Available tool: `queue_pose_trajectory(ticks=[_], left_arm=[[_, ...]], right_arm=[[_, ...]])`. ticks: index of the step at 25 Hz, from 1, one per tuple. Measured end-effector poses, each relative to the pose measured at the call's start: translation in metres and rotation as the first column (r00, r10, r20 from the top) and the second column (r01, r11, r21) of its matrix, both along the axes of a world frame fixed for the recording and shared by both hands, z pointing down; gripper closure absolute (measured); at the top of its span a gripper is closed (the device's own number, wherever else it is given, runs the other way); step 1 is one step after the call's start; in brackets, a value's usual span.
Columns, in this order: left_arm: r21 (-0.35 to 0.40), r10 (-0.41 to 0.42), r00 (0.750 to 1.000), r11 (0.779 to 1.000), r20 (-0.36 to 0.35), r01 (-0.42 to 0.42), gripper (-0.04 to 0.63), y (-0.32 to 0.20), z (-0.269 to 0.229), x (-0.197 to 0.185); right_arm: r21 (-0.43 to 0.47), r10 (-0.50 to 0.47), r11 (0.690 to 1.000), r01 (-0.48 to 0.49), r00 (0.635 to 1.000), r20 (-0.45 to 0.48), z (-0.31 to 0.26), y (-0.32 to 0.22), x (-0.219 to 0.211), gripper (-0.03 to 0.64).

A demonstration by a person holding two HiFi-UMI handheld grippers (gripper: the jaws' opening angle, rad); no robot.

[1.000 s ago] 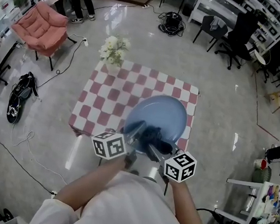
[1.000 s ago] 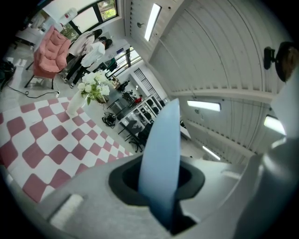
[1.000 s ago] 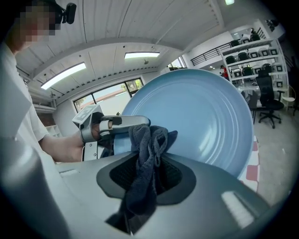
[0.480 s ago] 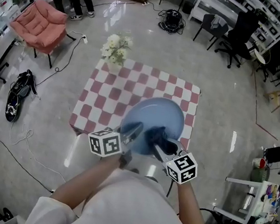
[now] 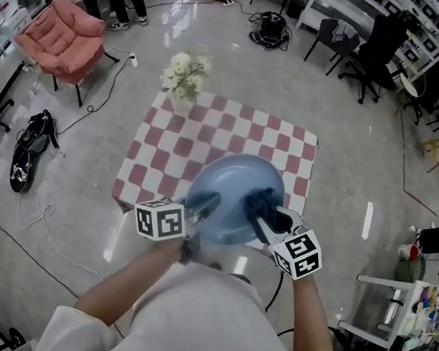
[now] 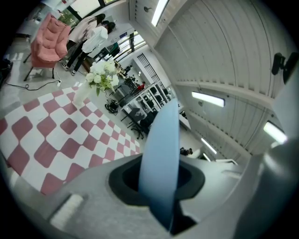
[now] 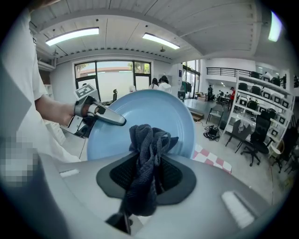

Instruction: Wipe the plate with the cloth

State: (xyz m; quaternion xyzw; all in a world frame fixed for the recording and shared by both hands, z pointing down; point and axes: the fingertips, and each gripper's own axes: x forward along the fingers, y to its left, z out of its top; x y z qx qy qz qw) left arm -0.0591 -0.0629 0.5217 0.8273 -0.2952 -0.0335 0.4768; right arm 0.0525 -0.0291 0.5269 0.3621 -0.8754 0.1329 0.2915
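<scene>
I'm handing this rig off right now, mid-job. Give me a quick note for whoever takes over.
Left gripper: shut on the blue plate's rim, holding it tilted above the checkered table.
Right gripper: shut on the dark cloth, bunched at the plate's face; contact unclear.
Done: both things grasped, cloth brought to the plate. How much is wiped cannot be told.
Left: rub the cloth across the whole face.

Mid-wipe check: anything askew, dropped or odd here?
Nothing stands out. The left gripper clamps the blue plate by its rim, the right gripper holds the dark cloth against its face, and the flower vase stands upright on the checked table.
</scene>
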Motion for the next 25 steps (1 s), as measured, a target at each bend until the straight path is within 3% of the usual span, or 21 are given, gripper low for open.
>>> queue_pose_trajectory(ticks=[10, 17, 25], left_arm=[[-0.078, 0.063, 0.998, 0.995, -0.016, -0.064, 0.525, -0.009, 0.016, -0.001], [-0.119, 0.152, 0.988, 0.981, -0.021, -0.153, 0.525, -0.011, 0.024, 0.013], [-0.121, 0.232, 0.973, 0.965, -0.008, -0.232, 0.525, -0.013, 0.025, 0.023]], right_arm=[[0.056, 0.063, 0.997, -0.060, 0.997, -0.055, -0.012, -0.035, 0.018, 0.512], [0.105, 0.123, 0.988, -0.115, 0.989, -0.079, -0.023, -0.058, 0.029, 0.512], [0.139, 0.142, 0.982, -0.129, 0.985, -0.094, -0.030, -0.077, 0.021, 0.514]])
